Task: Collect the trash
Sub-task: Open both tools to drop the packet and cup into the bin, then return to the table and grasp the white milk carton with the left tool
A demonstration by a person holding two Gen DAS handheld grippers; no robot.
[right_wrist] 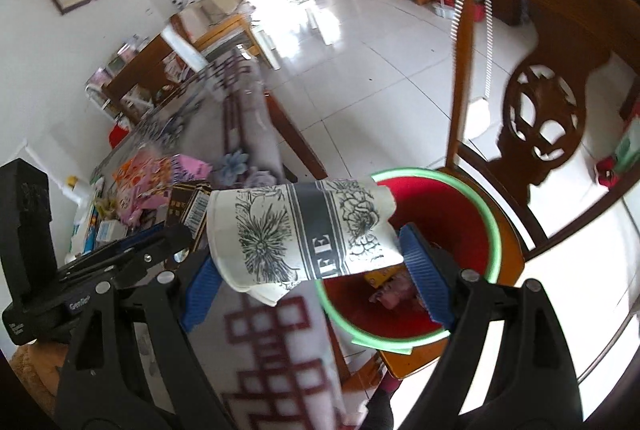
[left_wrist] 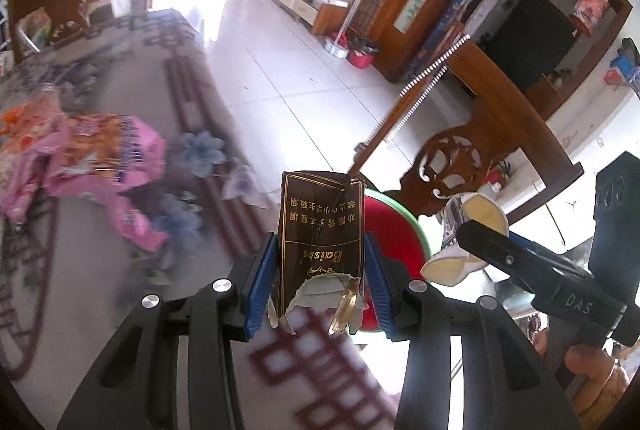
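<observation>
Up front, the left claw [left_wrist: 322, 262] is clamped on a torn brown cigarette pack [left_wrist: 320, 226], while the right claw [right_wrist: 316, 266] grips a crushed paper cup [right_wrist: 304, 230]. Just beyond both sits the red bin [right_wrist: 452, 213] on a wooden chair [right_wrist: 560, 109].

A table [left_wrist: 132, 97] covered by a grey cloth printed with dark red lattice borders and blue-grey flowers filled the left and lower middle of the left wrist view, blurred by motion. On it, at the left of the frame, lay pink snack wrappers [left_wrist: 100, 165] in a loose heap, with more orange and pink packaging beside them at the far left edge. In the right wrist view the same table ran from the lower middle up toward the middle left, the wrappers [right_wrist: 160, 173] lying at the middle left, next to small boxes and bottles [right_wrist: 96, 226] too blurred to name.
</observation>
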